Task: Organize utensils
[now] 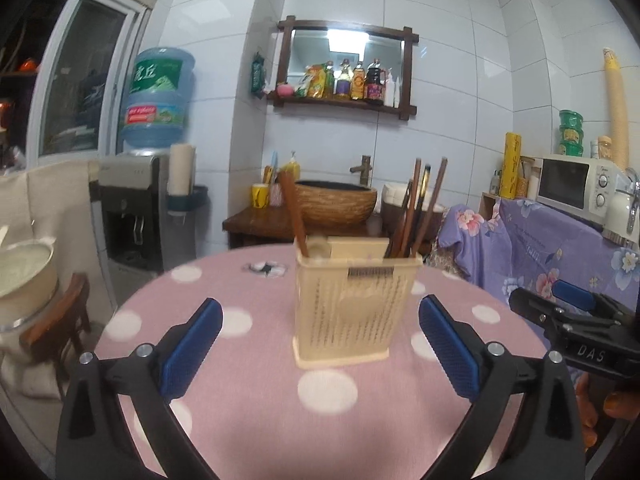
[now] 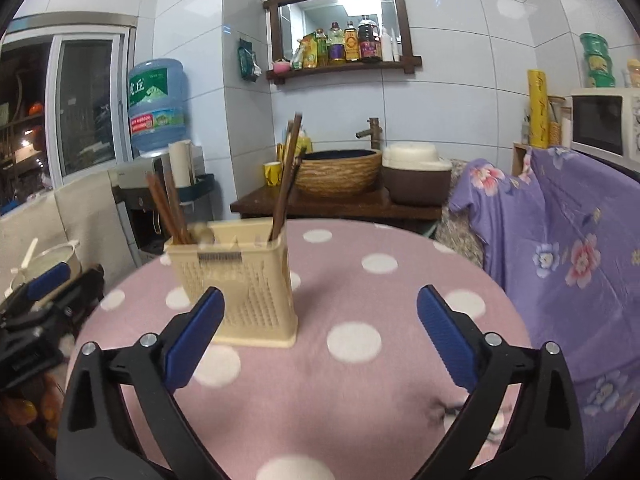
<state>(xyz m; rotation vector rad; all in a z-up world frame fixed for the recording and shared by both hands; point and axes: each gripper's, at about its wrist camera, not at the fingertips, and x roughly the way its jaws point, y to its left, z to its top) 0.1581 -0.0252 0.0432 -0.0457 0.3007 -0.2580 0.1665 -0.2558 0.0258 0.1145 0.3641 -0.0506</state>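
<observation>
A cream plastic utensil holder stands upright on the round pink polka-dot table. Several brown chopsticks lean in its right compartment and a brown utensil handle with a pale spoon stands in its left one. My left gripper is open and empty, its jaws wide on either side of the holder, just in front of it. My right gripper is open and empty, with the holder just ahead of its left finger. The right gripper also shows at the right edge of the left wrist view.
A purple floral cloth covers furniture to the right of the table, with a microwave on it. A wooden stand with a woven basin is behind the table. A water dispenser and a wooden chair stand at the left.
</observation>
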